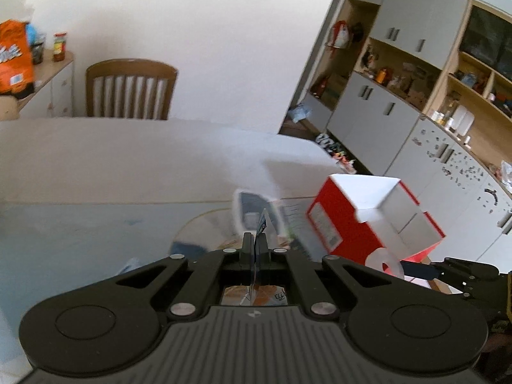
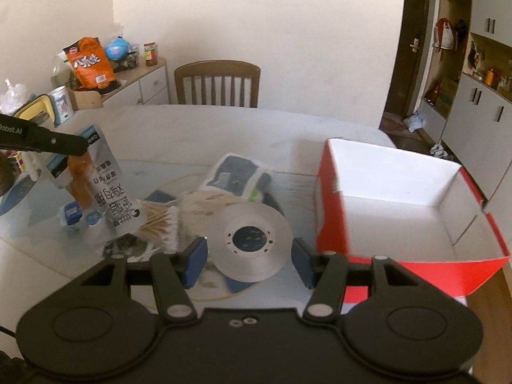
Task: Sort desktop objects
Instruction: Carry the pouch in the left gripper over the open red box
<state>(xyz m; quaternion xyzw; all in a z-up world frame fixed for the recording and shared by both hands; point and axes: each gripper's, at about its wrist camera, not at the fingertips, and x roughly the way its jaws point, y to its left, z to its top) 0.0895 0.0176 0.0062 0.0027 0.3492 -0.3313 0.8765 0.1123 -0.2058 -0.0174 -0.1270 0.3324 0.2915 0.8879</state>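
Observation:
My left gripper (image 1: 255,240) is shut on the top edge of a silver snack packet (image 2: 108,192), which hangs above the table at the left of the right wrist view. My right gripper (image 2: 249,256) holds a grey tape roll (image 2: 252,243) with a dark blue core between its blue pads (image 2: 196,260), lifted just above the glass. A red cardboard box (image 2: 329,198) with a white inside stands open at the right, also seen in the left wrist view as the red box (image 1: 339,220). It holds nothing that I can see.
On the glass turntable (image 2: 288,172) lie a pack of cotton swabs (image 2: 160,220), a blue-grey packet (image 2: 233,172) and small blue-capped bottles (image 2: 72,214). A wooden chair (image 2: 217,83) stands behind the table. A sideboard (image 2: 150,80) at the back left holds an orange bag (image 2: 91,62).

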